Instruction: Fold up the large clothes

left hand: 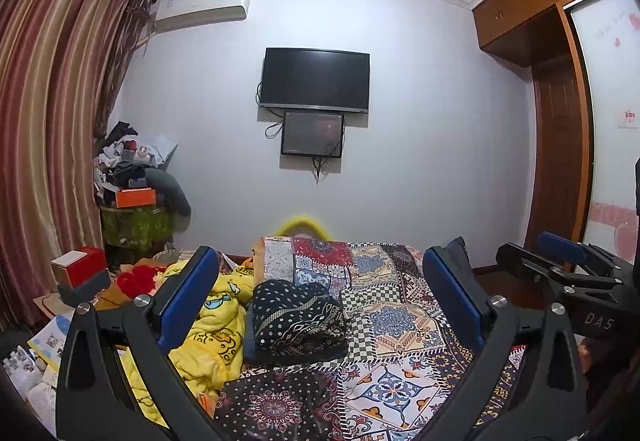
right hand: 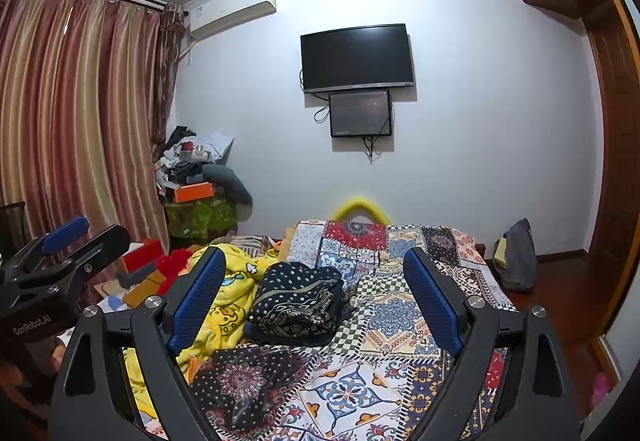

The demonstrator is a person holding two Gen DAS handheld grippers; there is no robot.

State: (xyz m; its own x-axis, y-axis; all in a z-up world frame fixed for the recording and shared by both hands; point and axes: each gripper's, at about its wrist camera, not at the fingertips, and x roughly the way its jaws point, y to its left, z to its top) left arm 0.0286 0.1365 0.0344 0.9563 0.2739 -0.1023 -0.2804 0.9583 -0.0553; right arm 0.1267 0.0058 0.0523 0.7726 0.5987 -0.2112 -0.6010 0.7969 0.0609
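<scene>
Both the left gripper (left hand: 320, 293) and right gripper (right hand: 316, 289) hover spread wide and empty, the bundled dark patterned garment (right hand: 298, 307) lying ahead between their fingers, seemingly framed for reaching.

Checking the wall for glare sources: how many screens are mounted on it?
2: a large black television high on the white wall, and a smaller dark-framed screen directly below it, touching its lower edge. None seems hidden.
</scene>
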